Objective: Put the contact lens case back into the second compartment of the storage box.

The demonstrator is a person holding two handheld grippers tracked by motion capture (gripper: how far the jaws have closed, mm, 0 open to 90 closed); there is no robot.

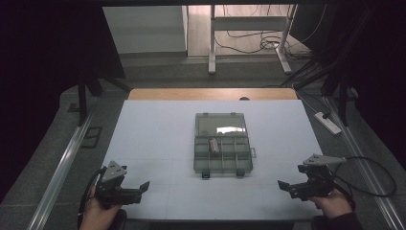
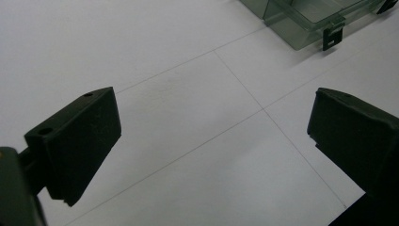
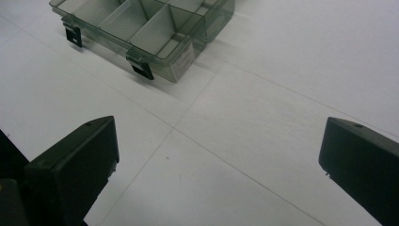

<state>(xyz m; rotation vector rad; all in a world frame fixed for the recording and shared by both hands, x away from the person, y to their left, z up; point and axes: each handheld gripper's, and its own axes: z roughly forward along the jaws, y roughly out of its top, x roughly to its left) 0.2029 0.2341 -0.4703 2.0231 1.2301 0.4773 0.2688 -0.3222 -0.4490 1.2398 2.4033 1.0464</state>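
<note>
A dim room with grey floor [image 1: 52, 148] lies around a white worktop [image 1: 158, 139], whose far edge shows a strip of bare wood. Beyond it stand the white legs of a frame [image 1: 212, 43] with cables on the floor, and a power strip [image 1: 327, 122] lies to the right of the worktop.

At the middle of the worktop sits a clear, grey-tinted box [image 1: 222, 158] divided into compartments, its lid [image 1: 220, 124] folded back flat on the far side. Two dark latches hang from its near edge. One small object [image 1: 214, 145] lies in a compartment of the far row; what it is cannot be told.

The left gripper [image 1: 139, 188] is held in a hand [image 1: 98, 213] at the near left corner, well apart from the box, pointing inward. In the left gripper view its jaws stand wide apart over bare worktop with nothing between them, and a corner of the box [image 2: 301, 19] shows at the top right.

The right gripper [image 1: 287, 187] is held in a hand [image 1: 332, 203] at the near right corner, also pointing inward. In the right gripper view its jaws are spread wide and empty, with the box [image 3: 150, 28] ahead at the top left.
</note>
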